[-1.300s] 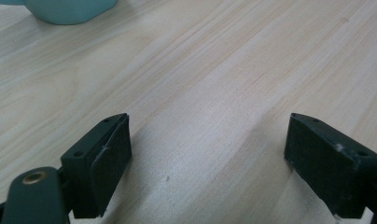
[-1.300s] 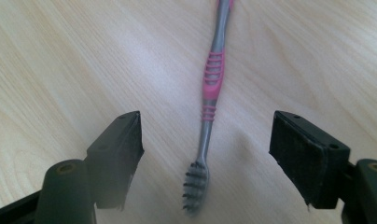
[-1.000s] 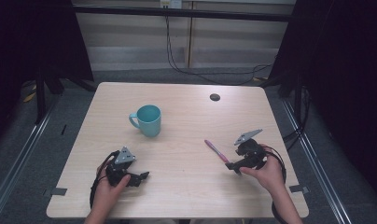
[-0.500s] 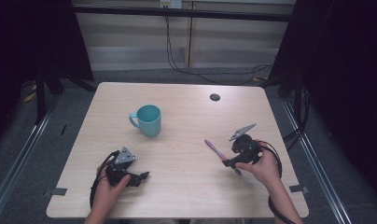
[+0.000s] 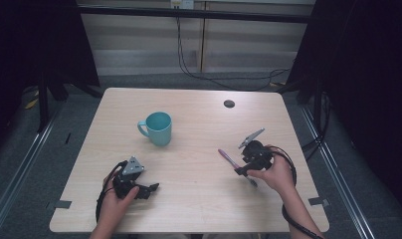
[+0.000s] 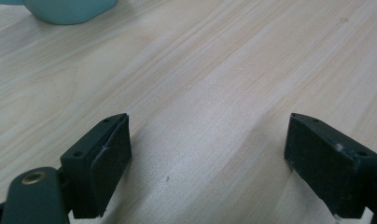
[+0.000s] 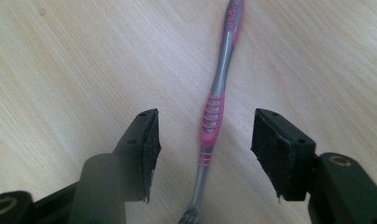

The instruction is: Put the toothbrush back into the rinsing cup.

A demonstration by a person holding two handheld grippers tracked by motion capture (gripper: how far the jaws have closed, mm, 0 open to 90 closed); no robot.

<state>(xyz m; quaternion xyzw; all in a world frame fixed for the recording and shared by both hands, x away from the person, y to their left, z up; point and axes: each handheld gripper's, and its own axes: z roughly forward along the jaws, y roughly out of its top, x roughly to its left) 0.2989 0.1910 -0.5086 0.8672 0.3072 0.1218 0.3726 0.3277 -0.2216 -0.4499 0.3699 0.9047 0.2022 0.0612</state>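
Observation:
A pink and grey toothbrush (image 5: 227, 158) (image 7: 214, 112) lies flat on the wooden table (image 5: 199, 204), right of the middle. My right gripper (image 5: 240, 171) (image 7: 205, 128) is lowered over its ribbed pink grip, one jaw on each side. Its jaws have just been closing, but gaps still show between the pads and the handle, so it is open. A teal mug (image 5: 158, 127) (image 6: 70, 7) stands upright left of the table's middle. My left gripper (image 5: 150, 189) (image 6: 207, 140) rests near the front left, jaws wide open over bare wood.
A small dark round hole (image 5: 229, 103) sits in the tabletop near the far edge. Dark curtains and black frame posts flank the table. Cables run along the floor behind it. Bare wood lies between the mug and the toothbrush.
My right gripper has moved left and away from the person, over the toothbrush, and its jaws stand narrower. The left gripper, the mug and the toothbrush have not moved.

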